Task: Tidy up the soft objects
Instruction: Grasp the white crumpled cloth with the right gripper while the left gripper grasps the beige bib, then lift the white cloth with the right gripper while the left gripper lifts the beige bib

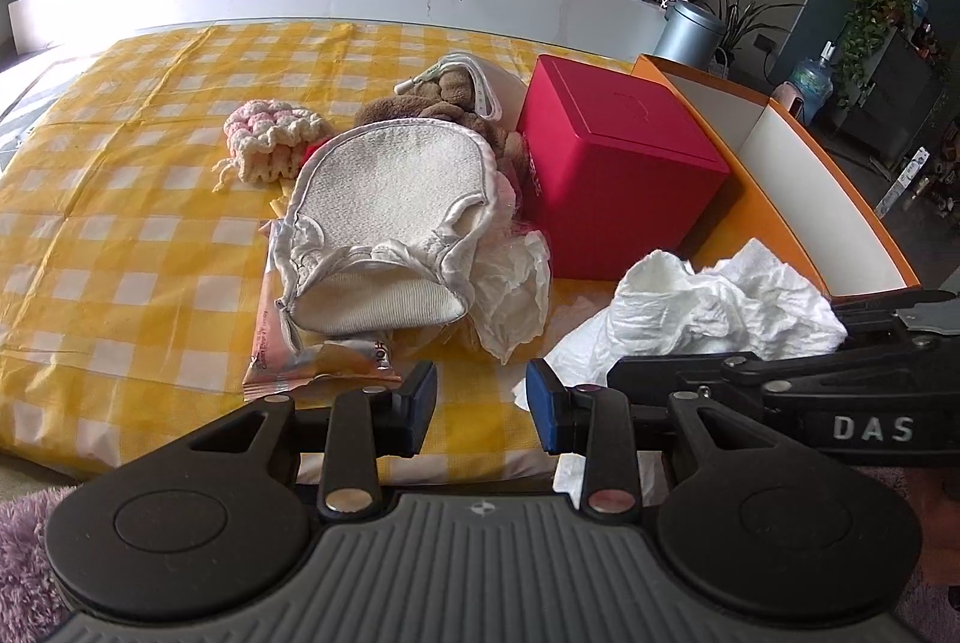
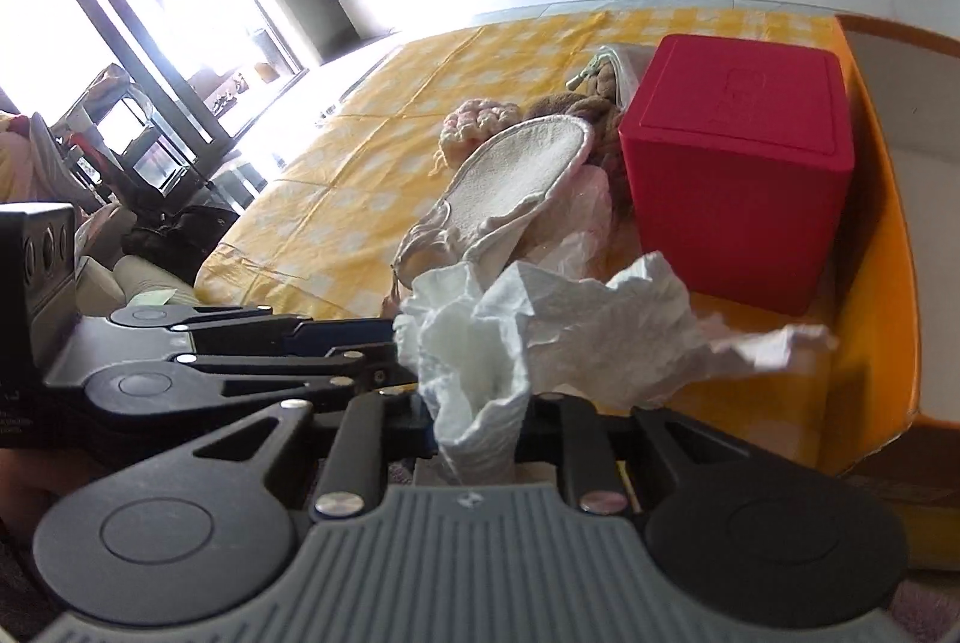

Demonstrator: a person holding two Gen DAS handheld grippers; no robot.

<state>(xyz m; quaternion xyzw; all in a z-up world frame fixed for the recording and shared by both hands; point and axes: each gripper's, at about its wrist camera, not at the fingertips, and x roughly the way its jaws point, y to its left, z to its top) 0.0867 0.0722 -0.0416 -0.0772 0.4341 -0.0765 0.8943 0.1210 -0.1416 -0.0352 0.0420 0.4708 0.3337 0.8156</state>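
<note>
A crumpled white tissue (image 1: 720,307) lies at the near right of the yellow checked tablecloth (image 1: 120,223). My right gripper (image 2: 477,427) is shut on this white tissue (image 2: 540,319), which bunches up between its jaws. My left gripper (image 1: 483,409) stands open over the cloth's near edge with nothing between its fingers. Just beyond it lies a cream mitt (image 1: 390,211) on a pink packet (image 1: 270,343). Behind the mitt are a pink-and-cream knitted piece (image 1: 273,133) and a brown plush toy (image 1: 444,97).
A red box (image 1: 618,175) stands right of the pile, against an open orange box with white walls (image 1: 810,199). A second crumpled white sheet (image 1: 510,289) lies by the mitt. The left half of the cloth is bare. A low white shelf runs behind the table.
</note>
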